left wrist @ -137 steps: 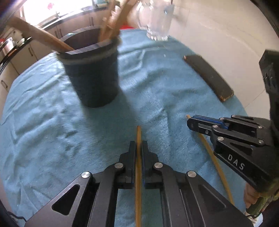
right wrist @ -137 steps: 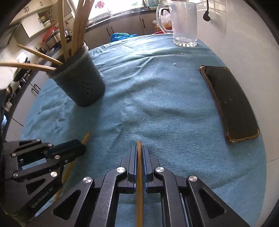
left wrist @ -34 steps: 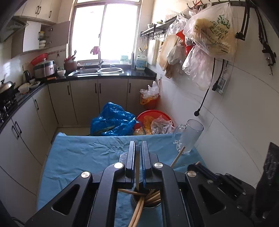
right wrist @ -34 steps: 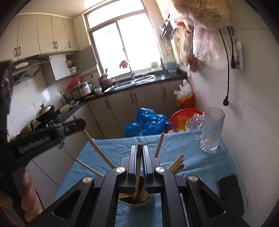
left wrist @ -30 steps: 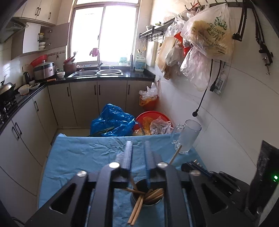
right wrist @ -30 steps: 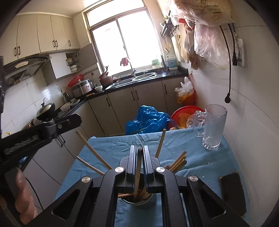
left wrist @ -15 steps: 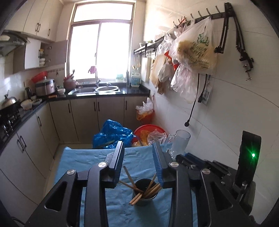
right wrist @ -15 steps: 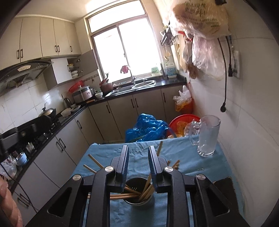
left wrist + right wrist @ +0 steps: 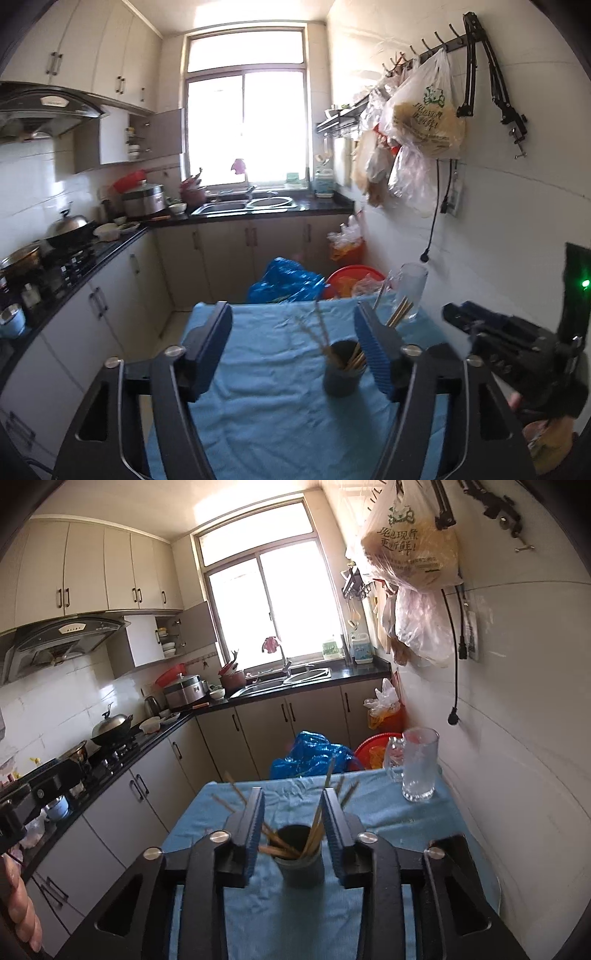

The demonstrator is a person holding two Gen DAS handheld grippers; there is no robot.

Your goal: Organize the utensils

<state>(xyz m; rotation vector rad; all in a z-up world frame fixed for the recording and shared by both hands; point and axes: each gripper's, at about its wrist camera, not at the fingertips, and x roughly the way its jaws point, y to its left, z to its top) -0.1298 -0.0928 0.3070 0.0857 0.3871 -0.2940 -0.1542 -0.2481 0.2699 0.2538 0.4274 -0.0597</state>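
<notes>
- The dark utensil holder [image 9: 301, 856] stands on the blue cloth [image 9: 373, 819] that covers the table, and a bundle of wooden chopsticks [image 9: 314, 830] sticks out of it, fanned in several directions — in the holder, not on the cloth.
- The left gripper [image 9: 293, 347] hangs above the table with its jaws opening; nothing lies between its blue pads, and the holder shows beyond them, just beside the right-hand pad in the left wrist view.
- The right gripper [image 9: 291, 823] is also opening, its jaws narrower than the left's; the holder and chopsticks appear in the gap but sit well beyond the pads, which touch nothing.
- No loose chopstick shows on the visible part of the cloth; a glass mug [image 9: 419, 764] stands at the far right corner, apart from the holder.
- Judged from this, the sorting looks done or nearly so — every chopstick in sight is already in the holder.
- What may be left is hidden: the near end of the table lies behind the gripper bodies, so a stray utensil there cannot be ruled out.
</notes>
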